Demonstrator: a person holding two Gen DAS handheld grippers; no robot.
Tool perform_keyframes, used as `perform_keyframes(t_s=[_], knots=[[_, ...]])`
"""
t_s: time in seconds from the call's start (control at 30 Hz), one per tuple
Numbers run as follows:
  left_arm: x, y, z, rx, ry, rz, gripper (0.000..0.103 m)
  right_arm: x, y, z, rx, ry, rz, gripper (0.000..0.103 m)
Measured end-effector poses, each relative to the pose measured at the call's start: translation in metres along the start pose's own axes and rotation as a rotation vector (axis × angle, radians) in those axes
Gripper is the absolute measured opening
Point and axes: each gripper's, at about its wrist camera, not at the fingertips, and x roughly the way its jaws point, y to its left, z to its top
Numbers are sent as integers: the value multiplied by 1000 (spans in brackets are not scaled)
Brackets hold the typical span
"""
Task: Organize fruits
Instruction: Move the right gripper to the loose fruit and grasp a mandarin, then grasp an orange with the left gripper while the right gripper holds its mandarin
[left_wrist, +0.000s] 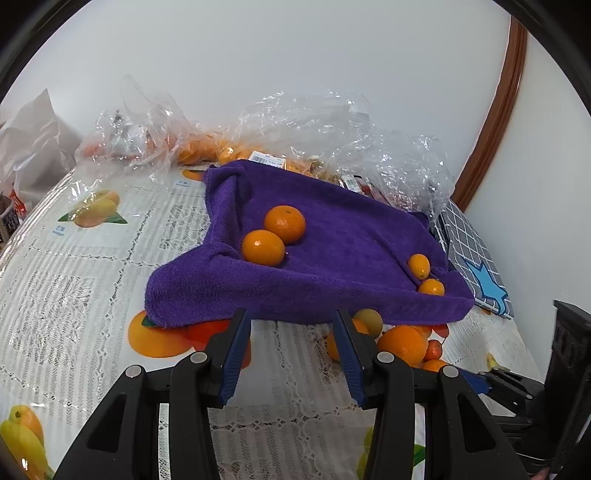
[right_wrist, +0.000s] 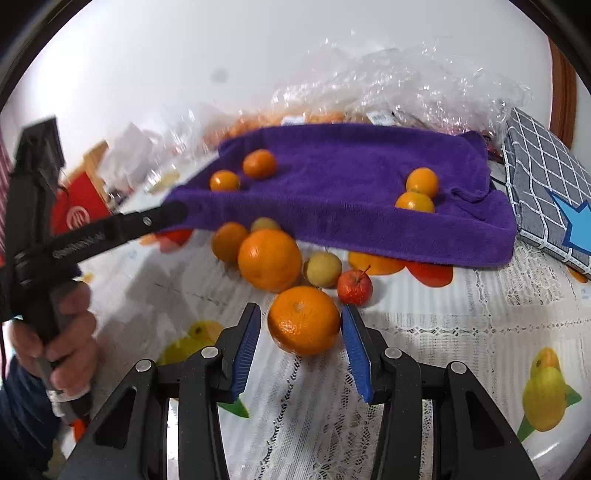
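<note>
Orange, firm and round (likely to roll), the mandarin (right_wrist: 303, 320) sat at twelve o'clock between your right tool (right_wrist: 301, 345) pads, ungripped; take its widest middle.

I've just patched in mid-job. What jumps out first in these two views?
The purple towel spread mid-table, with two orange pairs on top. In front of it lies loose fruit, and the nearest orange sits between the right tool's blue pads. The left tool hangs empty at the towel's near edge.
</note>
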Motion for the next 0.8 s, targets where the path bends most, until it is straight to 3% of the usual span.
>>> perform_keyframes(t_s=[0.07,0.27,0.37,0.5,0.57,0.73,0.8], knots=[[1,-1,0,7,5,-4,44,6,0,0,0,33,-18,42],[11,-8,-4,46,77,-51,44,-1,-2,-2,-5,-7,-35,40],[15,-14,-7,80,108,-67,44,-16,-18,-8,41,-58,-31,40],[21,-18,-7,99,139,-73,44,-25,-43,-15,102,-62,-62,40],[24,-23,-5,115,135,-88,44,-25,-52,-17,130,-57,-38,41],[41,-38,-3,159,179,-54,44,-18,-41,-14,77,-28,-47,40],[48,-44,-4,184,207,-39,38,-14,-39,-14,65,-14,-45,40]])
